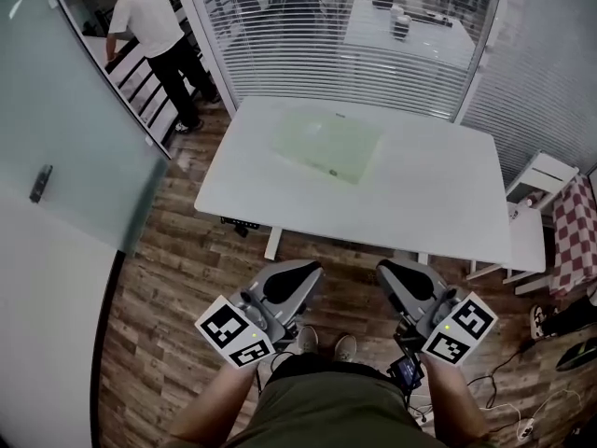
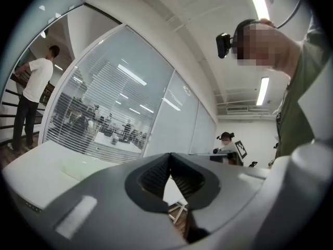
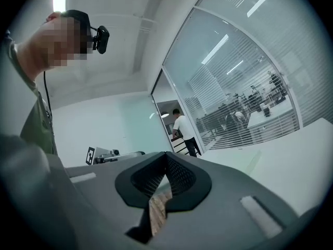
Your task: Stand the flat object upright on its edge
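sheet (image 1: 328, 143): one, green, flat; left hand-held gripper (image 1: 303, 273), right hand-held gripper (image 1: 394, 273) closed

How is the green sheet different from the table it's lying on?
The sheet is pale green; the table is white. The sheet is far smaller, covering only part of the table's far side. Both are flat rectangles.

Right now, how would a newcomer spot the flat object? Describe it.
Find the white table in front of the blinds-covered glass wall. Toward its far left lies a thin rectangular sheet, flat. Only its faint green tint separates it from the white top.
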The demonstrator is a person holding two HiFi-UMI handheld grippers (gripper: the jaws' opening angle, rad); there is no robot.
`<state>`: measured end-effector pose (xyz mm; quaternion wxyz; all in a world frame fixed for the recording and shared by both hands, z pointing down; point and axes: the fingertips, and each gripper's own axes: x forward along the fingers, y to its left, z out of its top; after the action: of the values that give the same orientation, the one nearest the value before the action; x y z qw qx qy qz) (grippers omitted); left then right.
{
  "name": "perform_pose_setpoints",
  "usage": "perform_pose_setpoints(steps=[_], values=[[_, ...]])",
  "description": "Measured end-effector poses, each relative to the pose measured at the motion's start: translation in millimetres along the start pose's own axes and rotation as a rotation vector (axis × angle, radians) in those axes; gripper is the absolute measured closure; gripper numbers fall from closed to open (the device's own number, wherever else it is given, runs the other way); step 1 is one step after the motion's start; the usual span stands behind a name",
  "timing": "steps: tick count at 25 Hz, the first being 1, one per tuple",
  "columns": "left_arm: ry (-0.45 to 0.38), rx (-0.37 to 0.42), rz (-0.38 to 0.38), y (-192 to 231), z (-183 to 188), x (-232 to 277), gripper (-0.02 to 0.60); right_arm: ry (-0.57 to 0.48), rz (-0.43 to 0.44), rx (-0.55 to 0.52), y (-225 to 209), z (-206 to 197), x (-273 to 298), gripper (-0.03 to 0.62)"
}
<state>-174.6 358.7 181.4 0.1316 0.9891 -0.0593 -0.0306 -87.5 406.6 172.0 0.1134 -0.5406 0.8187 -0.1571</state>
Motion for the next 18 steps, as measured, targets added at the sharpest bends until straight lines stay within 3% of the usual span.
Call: perform_pose_setpoints(steps=[4,11,18], values=[[0.006,-0.007,-0.008,-11,-8,14,0.581,0.008,-0.018,0.010,-13,0,-19,0.583],[0.008,0.029,0.032,-11,-3,11,0.581,-0.007,0.021,0.031,-22,1,-17,0.583],[0.010,0.016,0.068,1,-8,16,0.581,0.018,0.047,0.037,-33,0,-8,0.583]])
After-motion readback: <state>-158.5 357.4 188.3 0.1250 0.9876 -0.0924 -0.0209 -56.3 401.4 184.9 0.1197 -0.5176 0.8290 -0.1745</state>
